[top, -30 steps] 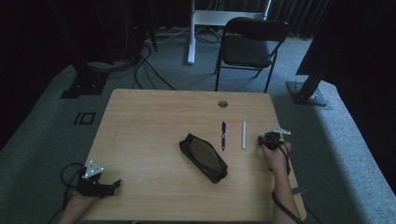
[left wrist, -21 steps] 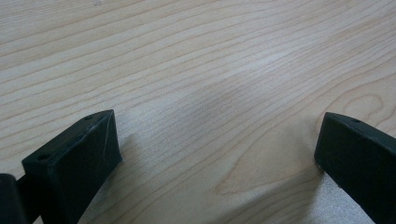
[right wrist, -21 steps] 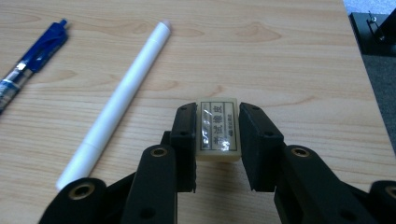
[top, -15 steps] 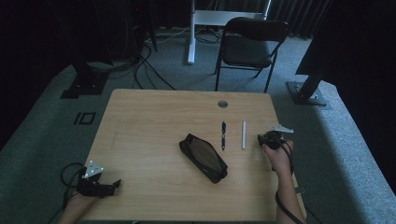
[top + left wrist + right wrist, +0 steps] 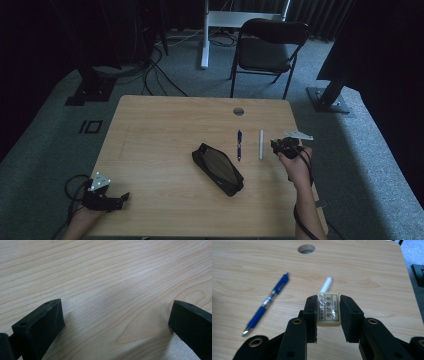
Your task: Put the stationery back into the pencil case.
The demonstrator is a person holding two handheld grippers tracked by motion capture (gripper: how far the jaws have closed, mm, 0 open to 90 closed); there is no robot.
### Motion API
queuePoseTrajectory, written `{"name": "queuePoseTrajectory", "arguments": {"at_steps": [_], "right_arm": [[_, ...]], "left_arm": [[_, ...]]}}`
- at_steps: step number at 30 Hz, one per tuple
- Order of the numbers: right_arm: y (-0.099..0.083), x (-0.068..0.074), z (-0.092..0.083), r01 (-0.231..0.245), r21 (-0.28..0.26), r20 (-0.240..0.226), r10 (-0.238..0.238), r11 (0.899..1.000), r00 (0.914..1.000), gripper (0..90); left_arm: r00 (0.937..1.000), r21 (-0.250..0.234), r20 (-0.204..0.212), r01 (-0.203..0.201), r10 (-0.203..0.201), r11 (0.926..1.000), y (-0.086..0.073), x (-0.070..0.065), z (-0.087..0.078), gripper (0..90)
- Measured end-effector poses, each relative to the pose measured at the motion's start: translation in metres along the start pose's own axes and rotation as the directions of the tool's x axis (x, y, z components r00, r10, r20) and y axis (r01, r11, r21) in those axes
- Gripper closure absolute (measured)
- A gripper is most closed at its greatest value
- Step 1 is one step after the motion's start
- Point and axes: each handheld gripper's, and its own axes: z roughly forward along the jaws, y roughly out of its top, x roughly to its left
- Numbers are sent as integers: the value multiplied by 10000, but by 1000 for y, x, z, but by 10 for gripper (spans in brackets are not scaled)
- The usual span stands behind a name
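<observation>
Nearest, at the desk's (image 5: 165, 125) front left corner: left hand-held gripper (image 5: 117, 199), low over bare wood, jaws spread wide with nothing between them, tips close to the grain in the left gripper view

Mid-desk: black pouch (image 5: 218, 169), long axis slanting from upper left to lower right in the high view, apparently closed, contents hidden

Right of the pouch: blue pen (image 5: 239, 145), long axis running away from the person; in the right gripper view (image 5: 265, 303) tip toward the camera, clip end toward the far edge. Just beside it, apart and roughly parallel: white stick (image 5: 261, 144), far end showing past the eraser (image 5: 328, 309) in the right gripper view

At the right edge: right hand-held gripper (image 5: 276, 145) in a hand (image 5: 296, 167), pointing left toward the stick, clamped on the eraser. Eraser lifted clear of the desk, between the pads, long axis pointing away along the jaws, printed label up under clear wrap; label characters too small to read surely. Eraser hard to make out from above, plain from the gripper's own camera

Farthest: round hole (image 5: 238, 111) near the back edge of the desk, then a chair (image 5: 265, 47) on the floor beyond
</observation>
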Motion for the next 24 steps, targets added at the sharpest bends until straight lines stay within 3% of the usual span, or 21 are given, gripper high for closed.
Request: {"name": "queuePoseTrajectory", "arguments": {"at_steps": [13, 17, 24], "right_arm": [[18, 31, -18, 699, -457, -591, -725, 9965, 9956, 682], [21, 41, -22, 1067, -493, -802, -1105, 9931, 9906, 682], [26, 59, -30, 1313, -773, -1306, -1406, 9883, 9814, 682]], "left_arm": [[10000, 0, -1, 0, 0, 10000, 0, 0, 0, 2], [10000, 3, -1, 1, -1, 10000, 0, 0, 0, 2], [10000, 0, -2, 2, -2, 10000, 0, 0, 0, 1]]}}
